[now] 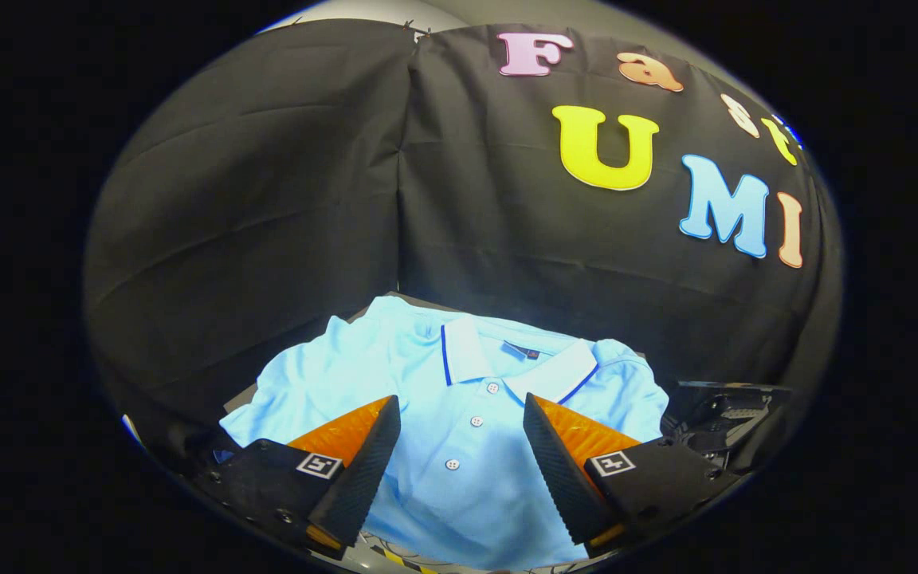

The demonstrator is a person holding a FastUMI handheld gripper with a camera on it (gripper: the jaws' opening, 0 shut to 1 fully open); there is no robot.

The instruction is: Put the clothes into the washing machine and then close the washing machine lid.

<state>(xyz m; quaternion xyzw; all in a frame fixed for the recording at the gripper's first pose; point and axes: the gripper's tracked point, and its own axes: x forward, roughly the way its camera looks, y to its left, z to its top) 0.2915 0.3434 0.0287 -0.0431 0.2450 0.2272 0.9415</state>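
Gripper pose: the gripper was tilted downward, looking over the shirt toward the black cloth wall beyond.

Fingers: the two fingers stood wide apart, jaws open, with nothing held between them. Whether their tips touched the fabric could not be told.

Shirt: a light blue polo shirt lay spread out, front up, collar toward the wall. Its button strip ran down the gap between the fingers.

Collar: white with a dark blue edge line, lying open beyond the fingertips.

Surface: the shirt rested on a dark surface, visible at the shirt's far edges.

Beside: a black object sat just off the shirt's sleeve, near the right-hand finger; its identity was unclear.
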